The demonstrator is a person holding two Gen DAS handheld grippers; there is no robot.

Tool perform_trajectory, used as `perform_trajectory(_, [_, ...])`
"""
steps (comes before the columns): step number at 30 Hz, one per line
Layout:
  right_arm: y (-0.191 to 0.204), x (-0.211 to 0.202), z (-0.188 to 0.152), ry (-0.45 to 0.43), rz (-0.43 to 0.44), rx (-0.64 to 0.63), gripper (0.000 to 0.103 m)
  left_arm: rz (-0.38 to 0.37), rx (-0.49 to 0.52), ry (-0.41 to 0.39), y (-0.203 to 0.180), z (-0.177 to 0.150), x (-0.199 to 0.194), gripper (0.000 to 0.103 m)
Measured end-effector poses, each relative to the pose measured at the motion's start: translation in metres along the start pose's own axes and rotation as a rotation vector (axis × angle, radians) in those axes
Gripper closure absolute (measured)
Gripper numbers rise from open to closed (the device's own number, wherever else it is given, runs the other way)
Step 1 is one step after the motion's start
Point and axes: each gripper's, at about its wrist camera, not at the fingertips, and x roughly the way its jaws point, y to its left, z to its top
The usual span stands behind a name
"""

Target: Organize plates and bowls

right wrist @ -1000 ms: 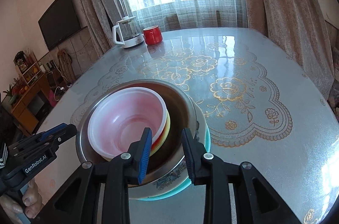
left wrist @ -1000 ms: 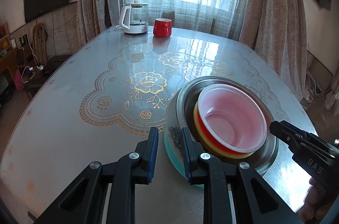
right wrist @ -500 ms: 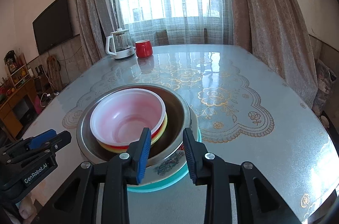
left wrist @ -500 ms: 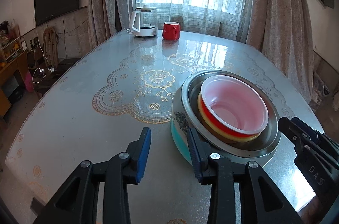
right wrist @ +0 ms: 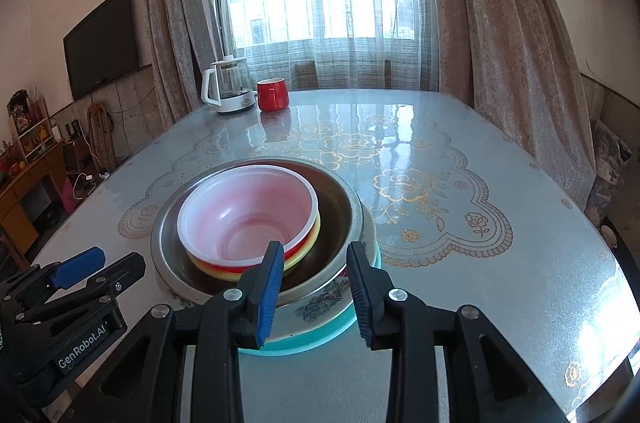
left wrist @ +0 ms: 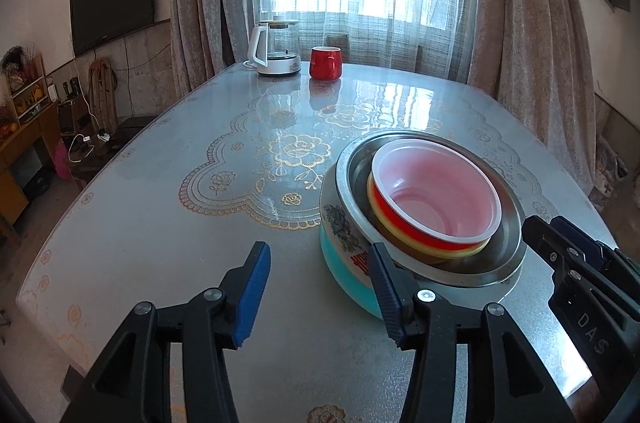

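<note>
The left gripper [left wrist: 316, 287], jaws opening on nothing, and the right gripper [right wrist: 314, 287], parted and empty, flank the nested stack of bowls [right wrist: 256, 223] resting near the counter's [right wrist: 460, 263] front edge, apparently just released.

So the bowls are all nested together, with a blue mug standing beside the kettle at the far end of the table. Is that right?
Not quite: the mug is red, not blue. The right wrist view shows it plainly beside the kettle at the far end of the table, near the window. The rest holds: the bowls sit nested in one stack at the near end.
</note>
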Motion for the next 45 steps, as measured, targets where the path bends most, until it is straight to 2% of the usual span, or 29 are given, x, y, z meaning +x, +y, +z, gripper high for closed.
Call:
perform_trajectory(11, [-0.0004,0.0016,-0.0003,0.005,0.000,0.006,0.070,0.008,0.005,-0.001,-0.0009,-0.0002,-0.0001,0.043])
perform_trajectory(45, [0.0023,0.0040,0.0020,0.004,0.005,0.002,0.069,0.014,0.010,-0.035,-0.0030,0.0032,-0.0056,0.040])
